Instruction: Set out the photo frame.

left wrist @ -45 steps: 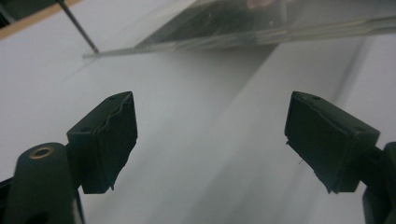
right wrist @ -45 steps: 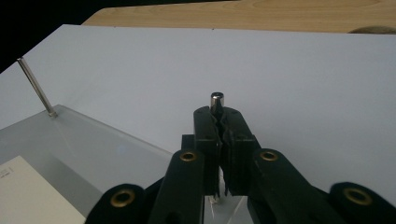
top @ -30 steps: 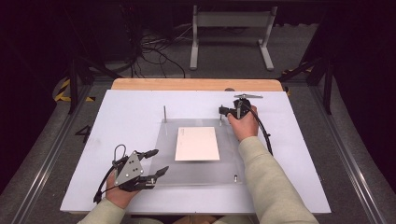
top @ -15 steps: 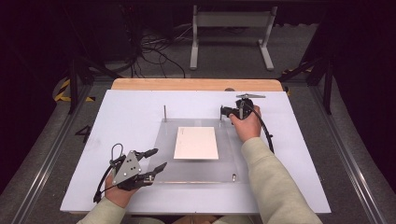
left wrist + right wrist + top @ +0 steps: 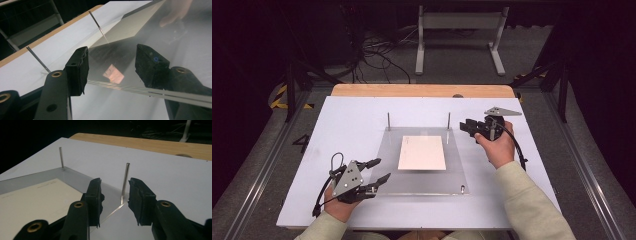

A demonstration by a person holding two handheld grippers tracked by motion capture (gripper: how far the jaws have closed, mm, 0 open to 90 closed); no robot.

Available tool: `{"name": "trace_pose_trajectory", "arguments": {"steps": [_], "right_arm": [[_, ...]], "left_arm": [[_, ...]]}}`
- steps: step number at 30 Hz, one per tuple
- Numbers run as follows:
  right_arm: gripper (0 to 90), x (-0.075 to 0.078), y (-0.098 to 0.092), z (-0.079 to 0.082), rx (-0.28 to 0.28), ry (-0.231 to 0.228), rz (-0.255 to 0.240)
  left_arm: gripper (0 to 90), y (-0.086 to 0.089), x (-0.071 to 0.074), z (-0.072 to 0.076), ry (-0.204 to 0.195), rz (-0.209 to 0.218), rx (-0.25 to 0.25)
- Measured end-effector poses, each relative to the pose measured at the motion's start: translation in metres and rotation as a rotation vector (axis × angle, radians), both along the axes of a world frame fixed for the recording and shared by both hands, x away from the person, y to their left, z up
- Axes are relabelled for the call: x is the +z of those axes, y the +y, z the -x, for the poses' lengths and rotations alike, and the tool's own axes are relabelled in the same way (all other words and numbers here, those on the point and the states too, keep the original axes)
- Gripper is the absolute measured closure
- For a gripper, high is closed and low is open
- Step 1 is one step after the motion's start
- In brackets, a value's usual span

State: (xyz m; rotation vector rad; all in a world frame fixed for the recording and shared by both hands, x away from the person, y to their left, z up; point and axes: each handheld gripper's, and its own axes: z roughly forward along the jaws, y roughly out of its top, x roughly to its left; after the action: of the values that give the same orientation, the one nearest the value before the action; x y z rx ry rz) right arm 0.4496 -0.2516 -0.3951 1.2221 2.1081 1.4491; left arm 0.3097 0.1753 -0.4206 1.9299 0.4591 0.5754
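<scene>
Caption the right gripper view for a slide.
Right claw open, framing a thin metal pin at the clear plate's corner.

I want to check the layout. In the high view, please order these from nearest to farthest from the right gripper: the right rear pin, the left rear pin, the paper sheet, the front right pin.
From the right gripper:
1. Right rear pin, just to its left.
2. Paper sheet, in the plate's middle.
3. Front right pin, at the plate's near corner.
4. Left rear pin, at the far left corner.
</scene>
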Motion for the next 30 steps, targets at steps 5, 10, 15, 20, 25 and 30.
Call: {"name": "trace_pose_trajectory", "arguments": {"steps": [5, 10, 15, 20, 25, 30], "right_arm": [[58.3, 0.007, -0.005, 0.023, 0.046, -0.031, -0.006], [53.1, 0.013, -0.011, 0.049, 0.11, -0.064, -0.005], [52.4, 0.018, -0.018, 0.066, 0.133, -0.085, -0.037], [49.3, 0.023, -0.022, 0.087, 0.172, -0.115, -0.031], [42.9, 0.017, -0.026, 0.099, 0.227, -0.119, -0.055], [39.5, 0.009, -0.031, 0.107, 0.266, -0.125, -0.008]], "left_arm": [[44.2, 0.0, 0.001, 0.0, 0.002, -0.001, 0.0], [44.2, 0.0, 0.002, -0.001, 0.005, -0.001, -0.001], [44.1, 0.0, 0.003, -0.001, 0.012, 0.0, 0.001], [44.0, 0.0, 0.004, -0.002, 0.012, 0.0, -0.001], [44.0, 0.0, 0.004, -0.002, 0.015, -0.002, -0.002], [43.8, 0.0, 0.005, -0.002, 0.018, 0.002, 0.0]]}}
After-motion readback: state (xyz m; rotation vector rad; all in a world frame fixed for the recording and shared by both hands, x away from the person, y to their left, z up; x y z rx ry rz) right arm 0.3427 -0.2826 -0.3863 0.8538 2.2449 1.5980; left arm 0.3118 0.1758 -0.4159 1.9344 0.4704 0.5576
